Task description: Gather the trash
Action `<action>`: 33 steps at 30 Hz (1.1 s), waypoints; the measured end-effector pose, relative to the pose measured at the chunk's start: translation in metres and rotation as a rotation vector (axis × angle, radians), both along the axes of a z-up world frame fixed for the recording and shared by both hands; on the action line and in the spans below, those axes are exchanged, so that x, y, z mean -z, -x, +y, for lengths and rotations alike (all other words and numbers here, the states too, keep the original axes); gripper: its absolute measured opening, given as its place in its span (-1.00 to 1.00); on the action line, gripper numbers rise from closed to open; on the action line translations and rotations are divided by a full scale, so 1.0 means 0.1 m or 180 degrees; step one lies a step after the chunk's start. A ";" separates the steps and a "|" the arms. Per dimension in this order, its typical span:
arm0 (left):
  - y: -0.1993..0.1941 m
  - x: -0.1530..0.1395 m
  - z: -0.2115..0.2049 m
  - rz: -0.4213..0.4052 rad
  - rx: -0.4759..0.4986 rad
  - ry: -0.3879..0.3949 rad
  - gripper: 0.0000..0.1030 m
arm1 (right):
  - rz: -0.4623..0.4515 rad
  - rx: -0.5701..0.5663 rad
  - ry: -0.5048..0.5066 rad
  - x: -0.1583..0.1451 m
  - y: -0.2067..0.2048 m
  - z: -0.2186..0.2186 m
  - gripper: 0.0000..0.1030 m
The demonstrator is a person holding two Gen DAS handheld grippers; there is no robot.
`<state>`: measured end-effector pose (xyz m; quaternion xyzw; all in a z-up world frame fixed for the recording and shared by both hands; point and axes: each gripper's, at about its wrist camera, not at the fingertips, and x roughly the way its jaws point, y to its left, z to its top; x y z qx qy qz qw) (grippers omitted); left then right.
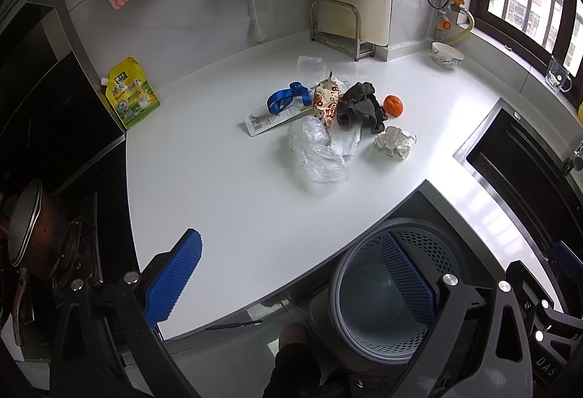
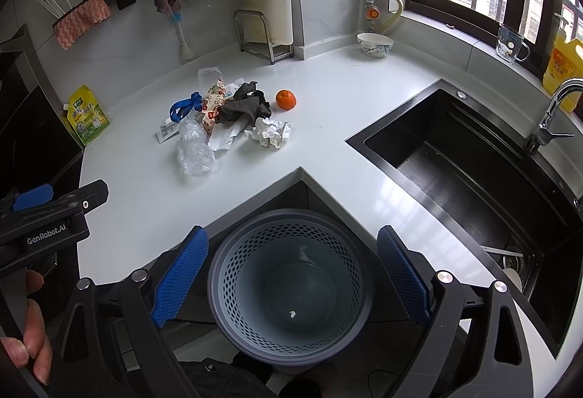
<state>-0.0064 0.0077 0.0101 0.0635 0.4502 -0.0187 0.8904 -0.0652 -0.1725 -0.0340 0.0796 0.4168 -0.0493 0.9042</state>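
A heap of trash lies mid-counter: a clear plastic bag (image 1: 315, 150) (image 2: 195, 150), a crumpled white paper (image 1: 395, 141) (image 2: 271, 133), a patterned snack wrapper (image 1: 327, 101) (image 2: 211, 103), a dark grey rag (image 1: 360, 106) (image 2: 246, 105), a blue strap (image 1: 288, 97) (image 2: 186, 106) on a flat white package (image 1: 269, 121), and an orange (image 1: 393, 105) (image 2: 286, 99). A grey perforated waste basket (image 1: 382, 292) (image 2: 291, 285) stands below the counter's inner corner, nearly empty. My left gripper (image 1: 291, 285) is open over the counter's front edge. My right gripper (image 2: 291, 281) is open above the basket.
A yellow seasoning pouch (image 1: 133, 94) (image 2: 87, 115) leans at the left by the black stove (image 1: 54, 114). A black sink (image 2: 481, 179) with a faucet (image 2: 554, 114) is at the right. A bowl (image 2: 375, 44), a glass mug (image 2: 510, 44), a metal rack (image 1: 340, 30) and a clear jar (image 2: 209, 77) stand at the back.
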 end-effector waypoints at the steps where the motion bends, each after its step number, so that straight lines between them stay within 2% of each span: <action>1: 0.00 0.00 -0.02 0.0001 -0.0001 -0.0003 0.88 | 0.0000 -0.0001 0.0002 -0.01 0.00 0.00 0.74; 12: 0.01 -0.01 -0.05 -0.0011 -0.0010 -0.0013 0.88 | -0.0011 -0.0033 -0.0013 -0.05 0.02 -0.05 0.74; 19: 0.05 0.02 -0.08 -0.0012 -0.0136 -0.0039 0.88 | -0.0042 -0.0163 -0.0036 -0.01 0.05 -0.09 0.74; 26: 0.17 0.18 0.02 -0.0017 -0.0319 -0.0091 0.88 | 0.0000 -0.0399 -0.0112 0.20 0.04 -0.19 0.74; 33: 0.03 0.30 0.13 -0.0074 -0.0414 0.0033 0.88 | 0.0072 -0.0547 -0.0161 0.41 -0.25 -0.30 0.74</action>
